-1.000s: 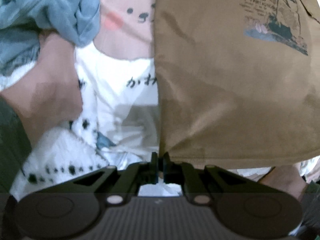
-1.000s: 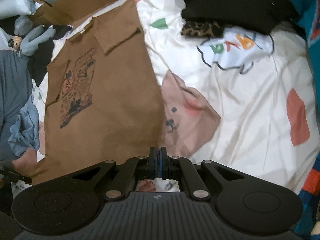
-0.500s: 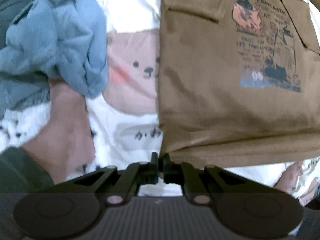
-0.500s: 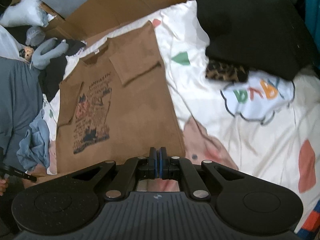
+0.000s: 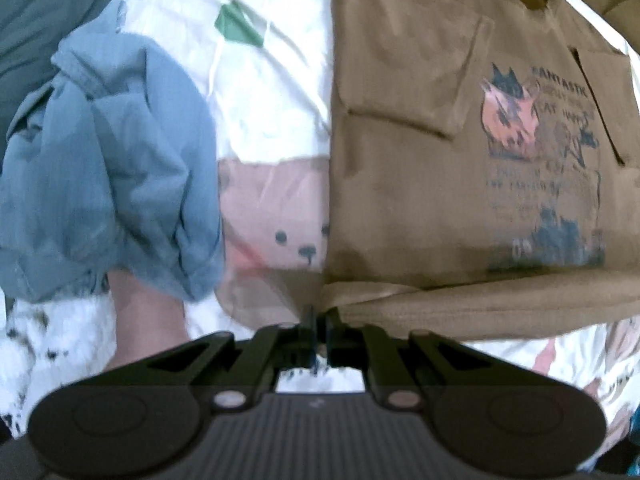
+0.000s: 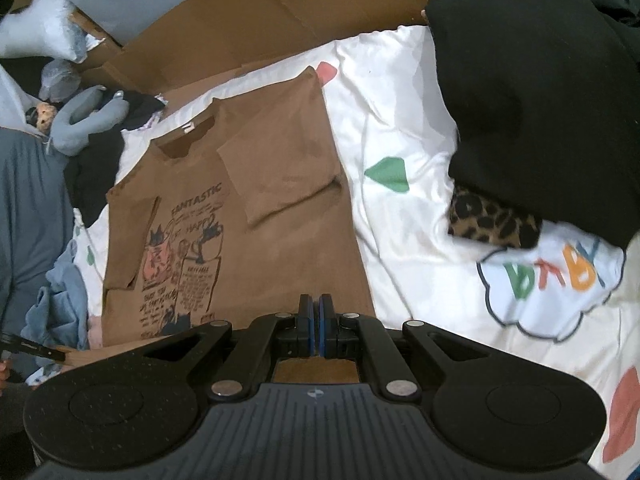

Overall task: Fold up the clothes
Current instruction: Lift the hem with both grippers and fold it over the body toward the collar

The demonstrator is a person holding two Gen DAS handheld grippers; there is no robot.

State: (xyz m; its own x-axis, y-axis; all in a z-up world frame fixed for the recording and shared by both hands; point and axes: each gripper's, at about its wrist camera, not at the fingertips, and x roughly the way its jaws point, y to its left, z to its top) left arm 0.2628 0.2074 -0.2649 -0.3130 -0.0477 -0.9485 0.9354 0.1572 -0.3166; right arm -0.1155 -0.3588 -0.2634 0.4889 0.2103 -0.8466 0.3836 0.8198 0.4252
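lying flat, brown printed t-shirt (image 6: pixel 280 216), sleeves infolded

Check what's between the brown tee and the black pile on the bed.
Right wrist view: between the brown T-shirt and the black clothes pile lies only bare printed bedsheet, with a green shape on it. No garment there.
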